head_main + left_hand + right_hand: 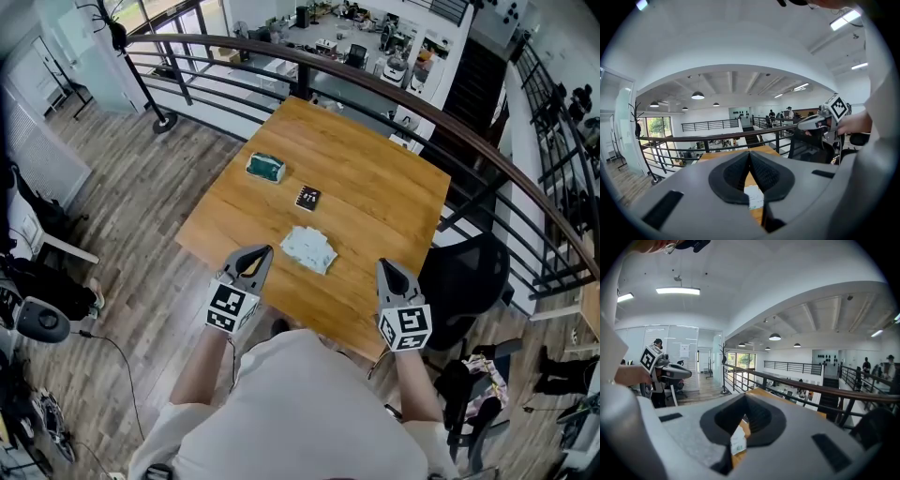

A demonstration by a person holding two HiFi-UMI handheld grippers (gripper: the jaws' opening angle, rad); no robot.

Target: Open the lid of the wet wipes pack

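Note:
A flat white wet wipes pack (307,248) lies on the wooden table (375,202) near its front edge, lid side up and closed as far as I can tell. My left gripper (262,251) hovers just left of the pack, shut and empty. To the pack's right my right gripper (383,266) is held over the table's front edge, also shut with nothing in it. In the left gripper view the jaws meet at a point (750,152), and the pack (753,197) shows beneath them. The right gripper view shows a strip of the pack (738,442) below its closed jaws.
A green packet (265,168) and a small black card (307,198) lie further back on the table. A dark curved railing (394,94) runs behind the table. A black chair (464,281) stands at the right. Each gripper view shows the other gripper (813,123) (670,371) held level.

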